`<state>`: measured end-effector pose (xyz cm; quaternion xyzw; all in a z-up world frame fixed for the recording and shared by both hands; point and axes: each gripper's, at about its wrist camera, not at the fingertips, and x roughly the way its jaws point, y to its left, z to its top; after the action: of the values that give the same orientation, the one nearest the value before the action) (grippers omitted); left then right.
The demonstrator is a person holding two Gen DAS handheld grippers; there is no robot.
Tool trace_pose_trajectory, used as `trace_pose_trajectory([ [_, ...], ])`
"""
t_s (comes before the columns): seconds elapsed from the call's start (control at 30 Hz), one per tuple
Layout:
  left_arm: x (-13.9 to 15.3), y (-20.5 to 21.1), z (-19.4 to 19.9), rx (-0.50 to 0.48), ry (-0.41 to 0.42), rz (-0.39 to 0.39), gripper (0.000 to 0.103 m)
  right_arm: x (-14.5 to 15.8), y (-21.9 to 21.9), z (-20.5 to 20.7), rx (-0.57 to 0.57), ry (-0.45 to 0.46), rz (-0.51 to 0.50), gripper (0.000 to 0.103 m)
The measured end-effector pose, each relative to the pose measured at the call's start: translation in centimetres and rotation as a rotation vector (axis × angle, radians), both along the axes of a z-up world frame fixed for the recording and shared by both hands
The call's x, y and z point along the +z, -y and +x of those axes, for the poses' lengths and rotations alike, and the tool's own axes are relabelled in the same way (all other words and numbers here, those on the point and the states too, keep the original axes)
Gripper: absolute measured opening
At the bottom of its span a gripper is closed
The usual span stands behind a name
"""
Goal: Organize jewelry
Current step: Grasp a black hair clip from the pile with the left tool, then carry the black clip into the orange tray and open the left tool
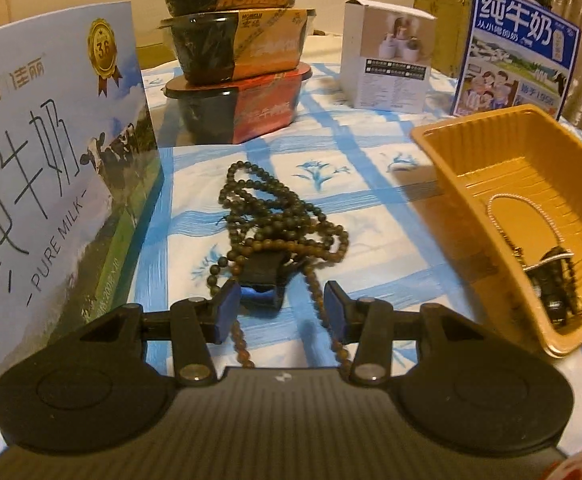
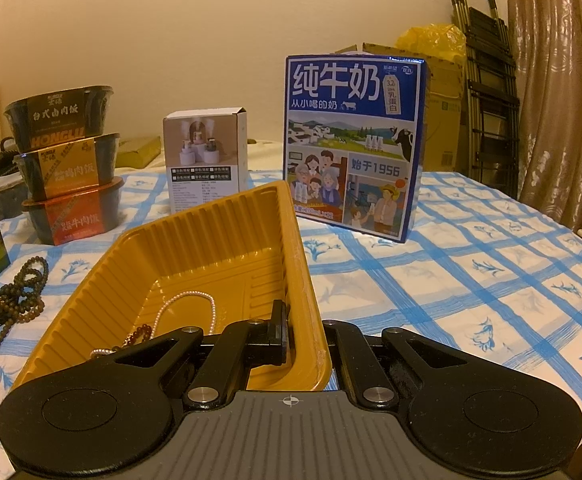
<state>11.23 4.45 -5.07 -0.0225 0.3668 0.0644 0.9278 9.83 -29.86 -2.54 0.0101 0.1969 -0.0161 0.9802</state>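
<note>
A long dark wooden bead necklace (image 1: 283,216) lies tangled on the blue-checked tablecloth, with a black piece (image 1: 261,276) at its near end. My left gripper (image 1: 282,308) hovers open just over that end. The black piece and some bead strands sit between its blue pads (image 1: 227,308), which do not press on them. To the right stands a gold plastic tray (image 1: 491,168) holding a pearl chain (image 1: 523,204) and darker beaded jewelry (image 1: 555,280). My right gripper (image 2: 307,340) is shut on the near right wall of the tray (image 2: 211,248), one finger inside and one outside. The necklace (image 2: 15,300) also shows at the far left of the right wrist view.
A tall milk box (image 1: 51,160) stands close on the left of the necklace. Three stacked food bowls (image 1: 239,80), a small white box (image 1: 387,64) and a blue milk carton (image 1: 515,52) line the back. A curtain (image 2: 563,100) and a folded ladder (image 2: 487,100) stand beyond the table's right side.
</note>
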Motion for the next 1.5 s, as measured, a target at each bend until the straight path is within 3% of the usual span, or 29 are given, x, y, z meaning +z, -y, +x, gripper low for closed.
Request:
trace_pose_trajectory([
  [0.3,-1.5,-0.6,2.1,0.006,-0.028,0.036,0.039,0.0,0.1,0.0,0.000,-0.001,-0.002,0.005],
  [0.4,-1.8,-0.7,2.5,0.008,-0.028,0.038,0.034,0.0,0.1,0.0,0.000,-0.001,-0.003,0.005],
  [0.5,-1.7,-0.4,2.4,-0.002,-0.023,0.053,0.020,0.0,0.1,0.1,0.000,-0.001,-0.002,0.005],
  [0.87,-1.1,1.1,-1.4,-0.066,-0.056,0.020,0.020,0.0,0.1,0.0,0.000,-0.001,-0.003,0.005],
  [1.13,-1.4,1.0,-0.6,-0.055,-0.077,-0.001,0.020,0.0,0.0,0.1,0.001,0.000,-0.003,0.005],
  [1.33,-0.2,0.9,-0.7,-0.050,-0.032,-0.013,0.020,-0.5,0.1,-0.1,0.006,0.002,-0.008,0.005],
  [1.5,1.8,0.3,-0.4,-0.038,0.006,-0.066,0.020,-0.6,0.1,-0.1,0.006,0.002,-0.010,0.005],
])
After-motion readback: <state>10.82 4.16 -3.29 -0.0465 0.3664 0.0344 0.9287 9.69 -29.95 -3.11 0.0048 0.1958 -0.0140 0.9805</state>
